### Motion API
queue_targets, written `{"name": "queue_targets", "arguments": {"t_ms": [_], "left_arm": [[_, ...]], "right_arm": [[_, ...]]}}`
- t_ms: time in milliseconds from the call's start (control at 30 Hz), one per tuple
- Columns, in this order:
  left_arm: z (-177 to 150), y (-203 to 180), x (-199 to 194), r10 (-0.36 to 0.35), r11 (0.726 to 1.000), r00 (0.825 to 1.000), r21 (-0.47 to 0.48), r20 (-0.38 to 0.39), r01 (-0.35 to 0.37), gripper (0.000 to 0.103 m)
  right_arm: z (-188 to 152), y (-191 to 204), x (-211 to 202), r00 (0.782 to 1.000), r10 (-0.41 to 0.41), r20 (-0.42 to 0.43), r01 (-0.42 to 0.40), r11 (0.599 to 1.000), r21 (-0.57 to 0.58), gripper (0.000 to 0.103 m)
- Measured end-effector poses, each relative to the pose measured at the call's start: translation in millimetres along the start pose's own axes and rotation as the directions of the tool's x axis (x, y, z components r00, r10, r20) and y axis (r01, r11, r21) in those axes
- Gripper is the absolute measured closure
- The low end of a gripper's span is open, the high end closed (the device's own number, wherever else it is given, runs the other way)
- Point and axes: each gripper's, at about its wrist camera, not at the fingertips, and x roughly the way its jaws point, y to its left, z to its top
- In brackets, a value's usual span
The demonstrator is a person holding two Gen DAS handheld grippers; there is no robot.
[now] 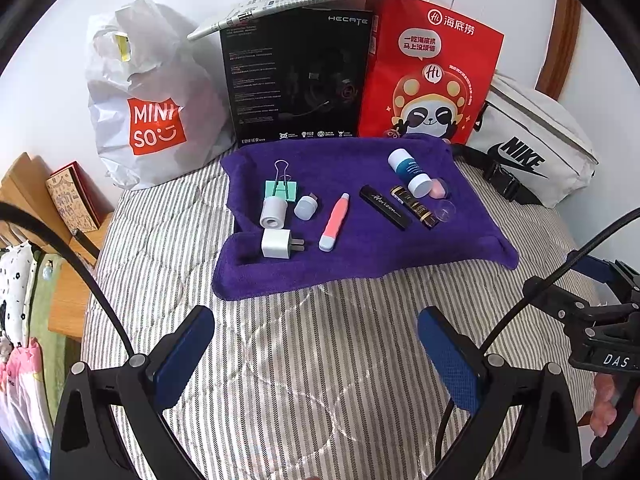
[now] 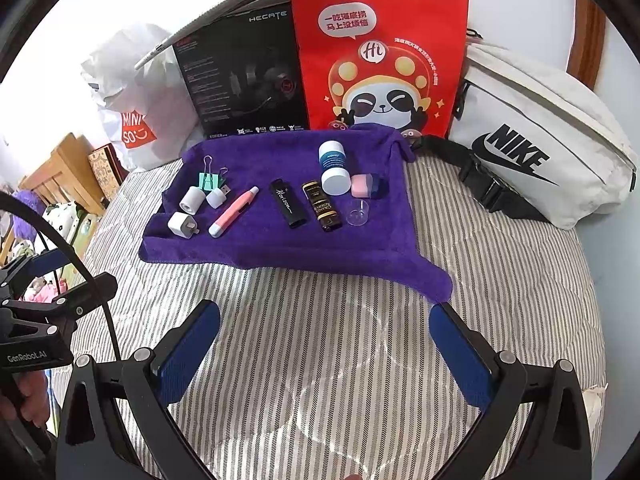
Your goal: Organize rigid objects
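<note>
A purple towel [image 1: 352, 264] [image 2: 280, 248] lies on the striped bed with small objects in a row on it. From left: a green binder clip [image 1: 282, 188] [image 2: 210, 180], a grey cylinder [image 1: 273, 212] [image 2: 191, 201], a white charger plug [image 1: 278, 243] [image 2: 180, 223], a small USB stick [image 1: 306, 207] [image 2: 218, 197], a pink pen-shaped tool [image 1: 335, 221] [image 2: 234, 212], a black lighter [image 1: 385, 207] [image 2: 288, 209], a brown-gold tube [image 1: 414, 207] [image 2: 322, 206], a white-and-blue bottle [image 1: 410, 172] [image 2: 334, 167], a pink-and-blue piece [image 2: 366, 186] and a clear cap [image 2: 358, 213]. My left gripper [image 1: 316, 332] and right gripper [image 2: 324, 332] are open, empty, near of the towel.
Behind the towel stand a white Miniso bag [image 1: 148, 100], a black Hecate box [image 1: 300, 80], a red panda paper bag [image 1: 432, 72] [image 2: 380, 52] and a white Nike waist bag [image 1: 532, 148] [image 2: 540, 136]. A wooden bed frame [image 1: 32, 200] is at left.
</note>
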Motion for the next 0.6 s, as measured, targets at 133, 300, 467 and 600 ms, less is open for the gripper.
{"name": "queue_targets", "arguments": {"t_ms": [133, 300, 467, 600], "left_arm": [[-1.0, 0.0, 0.5, 0.004, 1.000, 1.000, -0.004, -0.003, -0.004, 0.000], [-0.9, 1.2, 0.2, 0.003, 1.000, 1.000, -0.007, 0.000, -0.003, 0.000], [-0.2, 2.0, -0.5, 0.005, 1.000, 1.000, -0.010, 0.002, -0.005, 0.000], [-0.2, 2.0, -0.5, 0.004, 1.000, 1.000, -0.011, 0.001, -0.004, 0.000]], "right_arm": [[-0.3, -0.7, -1.5, 1.000, -0.001, 0.002, 0.001, 1.000, -0.001, 0.000], [-1.0, -0.3, -2.6, 1.000, -0.004, 0.002, 0.004, 1.000, 0.003, 0.000], [-1.8, 1.1, -2.1, 1.000, -0.003, -0.004, 0.003, 1.000, -0.006, 0.000], [-2.4, 2.9, -2.1, 1.000, 0.000, -0.003, 0.000, 1.000, -0.007, 0.000]]}}
